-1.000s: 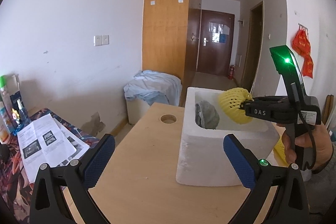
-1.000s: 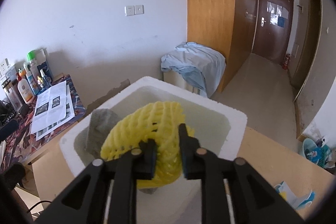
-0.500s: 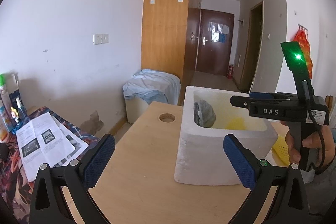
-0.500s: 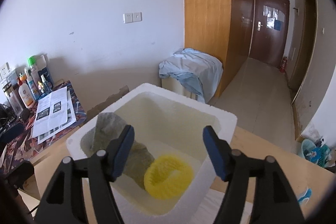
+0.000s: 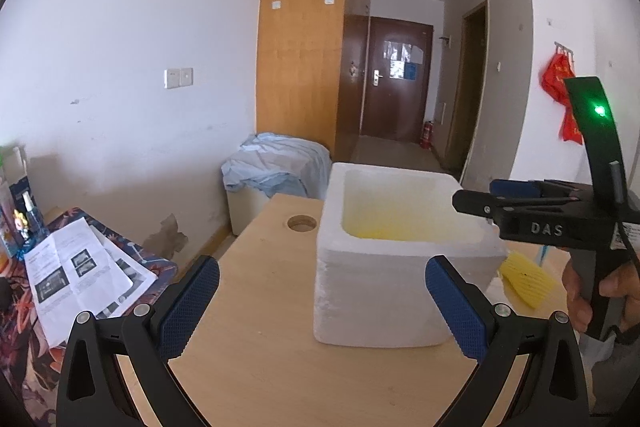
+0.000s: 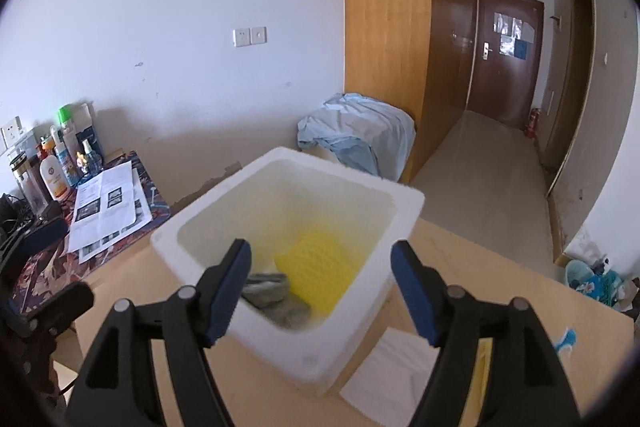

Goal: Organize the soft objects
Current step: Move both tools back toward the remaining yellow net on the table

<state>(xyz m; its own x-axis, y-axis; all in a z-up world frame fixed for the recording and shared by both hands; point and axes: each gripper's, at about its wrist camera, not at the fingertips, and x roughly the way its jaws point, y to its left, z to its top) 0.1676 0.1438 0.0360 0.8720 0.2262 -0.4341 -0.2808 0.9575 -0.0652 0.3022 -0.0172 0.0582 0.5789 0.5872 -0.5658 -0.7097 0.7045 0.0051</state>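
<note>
A white foam box [image 5: 380,291] stands on the wooden table [image 5: 260,367]. In the right wrist view a yellow foam net [image 6: 320,267] and a grey cloth [image 6: 276,295] lie inside the box [image 6: 320,359]. My right gripper [image 6: 320,249] hovers above the box's near rim, its jaws opening and nothing between them. The left wrist view shows the right gripper [image 5: 460,201] to the right of the box, held by a hand. My left gripper [image 5: 318,267] stands open in front of the box, holding nothing. A second yellow foam net [image 5: 528,281] lies on the table to the right of the box.
A white sheet [image 6: 388,375] lies beside the box. The table has a round hole [image 5: 302,223]. To the left, a lower patterned table carries printed papers [image 5: 80,279] and bottles [image 6: 56,163]. A blue cloth [image 5: 276,167] covers a box by the wall.
My right gripper let go of the yellow foam net, which dropped into the box beside the grey cloth. Its jaws spread wide and it drew back from the box. The left gripper stayed put.
</note>
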